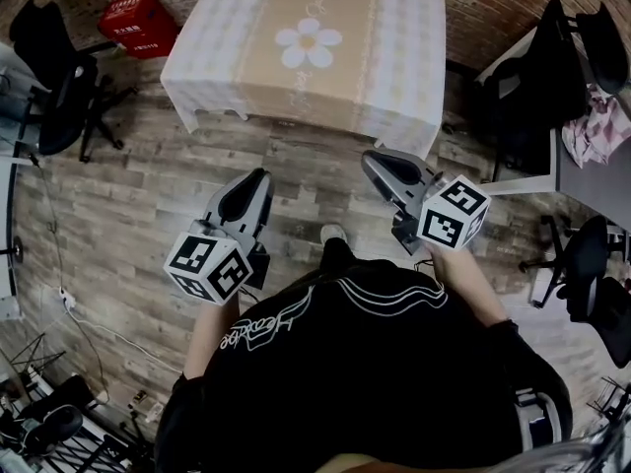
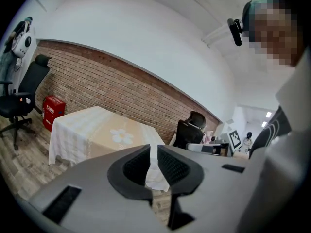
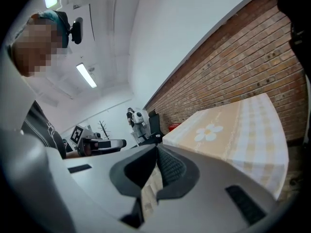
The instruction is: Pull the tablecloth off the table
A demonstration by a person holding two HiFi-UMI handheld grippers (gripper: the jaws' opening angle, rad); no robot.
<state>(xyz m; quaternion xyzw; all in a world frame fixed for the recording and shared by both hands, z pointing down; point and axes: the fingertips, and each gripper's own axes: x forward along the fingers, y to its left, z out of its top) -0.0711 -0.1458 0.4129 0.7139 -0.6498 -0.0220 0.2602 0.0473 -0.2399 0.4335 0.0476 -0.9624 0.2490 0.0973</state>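
- Head view: the tablecloth [image 1: 308, 47], checked and with a daisy at its centre, lay flat over the whole table at 12 o'clock from the person. Its hems hung on every side, and the table itself was hidden beneath it.
- The left gripper [image 1: 254, 180] stood at 7 o'clock of the cloth's near hem and the right gripper [image 1: 375, 161] at 5 o'clock. Both pointed toward the cloth and were clear of it, with bare floor [image 1: 315, 177] between.
- Step in hand, as judged: the approach. The cloth was not yet pulled.
- To do it well, both pairs of jaws would need spreading wide before they reach the hem. Each should pinch a hanging near corner, not the top, at matching height. The pull should then run level and even toward 6 o'clock, so the cloth slides without twisting or snagging on a far corner.
- Left gripper: jaws a crack apart with nothing between them; the cloth showed through the slit only from afar.
- Right gripper: jaws together at the tips, empty, touching nothing.
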